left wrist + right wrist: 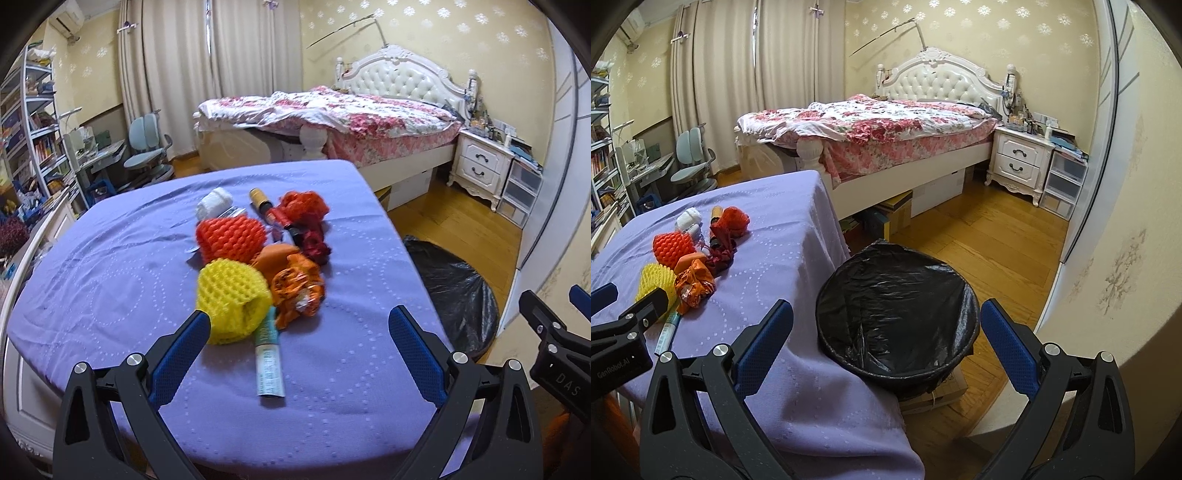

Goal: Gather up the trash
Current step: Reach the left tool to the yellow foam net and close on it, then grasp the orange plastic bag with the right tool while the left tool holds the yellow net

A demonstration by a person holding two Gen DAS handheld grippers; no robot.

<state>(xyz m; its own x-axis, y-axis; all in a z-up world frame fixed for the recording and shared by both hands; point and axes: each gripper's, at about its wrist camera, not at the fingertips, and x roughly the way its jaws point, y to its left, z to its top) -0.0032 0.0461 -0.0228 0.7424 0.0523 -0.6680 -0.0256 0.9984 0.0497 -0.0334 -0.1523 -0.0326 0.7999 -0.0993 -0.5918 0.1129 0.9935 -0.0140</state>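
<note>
A heap of trash lies on the purple-clothed table (110,277): a yellow foam net (231,304), an orange foam net (229,236), a crumpled orange wrapper (297,290), a teal tube (269,356), a white wad (214,201), a gold-capped bottle (264,205) and red mesh (303,208). My left gripper (298,323) is open just before the heap, its left finger by the yellow net. My right gripper (886,317) is open and empty above the black-lined bin (897,306), which stands right of the table. The heap also shows in the right wrist view (689,258).
A bed (871,133) with a floral quilt stands behind the table. A white nightstand (1019,162) and plastic drawers (1065,184) are at the right wall. A desk, chair (147,151) and bookshelf (33,122) are at the left. Cardboard boxes lie under the bin (938,391).
</note>
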